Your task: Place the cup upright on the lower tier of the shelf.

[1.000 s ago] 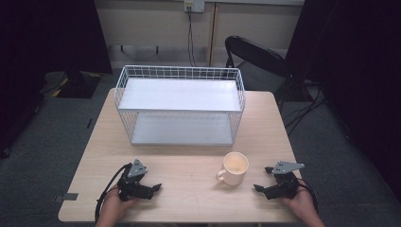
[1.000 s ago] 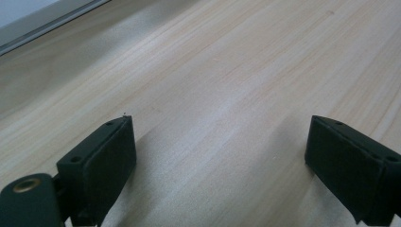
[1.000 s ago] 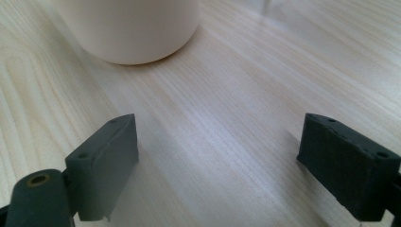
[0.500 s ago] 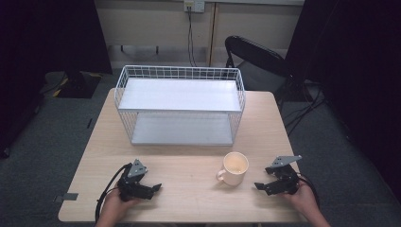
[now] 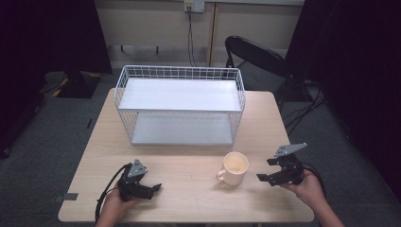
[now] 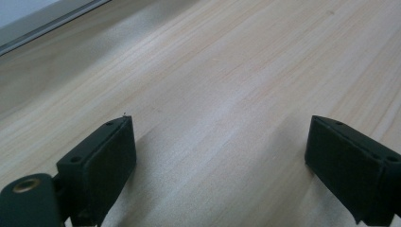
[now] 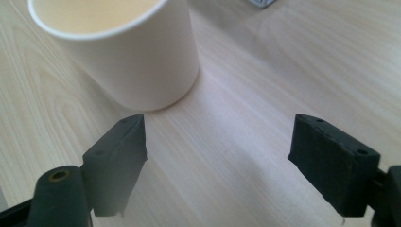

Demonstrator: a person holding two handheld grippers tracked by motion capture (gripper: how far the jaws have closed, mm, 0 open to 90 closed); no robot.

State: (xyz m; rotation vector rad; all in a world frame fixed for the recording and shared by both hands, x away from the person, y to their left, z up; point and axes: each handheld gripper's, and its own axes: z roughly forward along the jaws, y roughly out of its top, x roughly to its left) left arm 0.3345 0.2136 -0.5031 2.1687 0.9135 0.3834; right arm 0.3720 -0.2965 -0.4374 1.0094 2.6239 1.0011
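2 grippers are resting in our hands near the front edge of the wooden table, well apart from each other. We are holding the left gripper low over the bare wood at the front left, its cable looping back beside our left hand; in the left gripper view its 2 black jaws are standing wide apart with nothing but wood grain between them. We are holding the right gripper at the front right in our right hand, lifted a little off the surface with its grey plate on top, and its jaws are also spread wide and pinching nothing.

A cream mug is sitting upright on the table between the 2 grippers, nearer the right one, its handle pointing toward the left side. In the right gripper view the mug is standing just ahead of the left jaw, near it but not touching.

Behind the mug, a white wire basket shelf with 2 white tiers is occupying the far half of the table. A black folding chair is standing beyond the table's far right corner.
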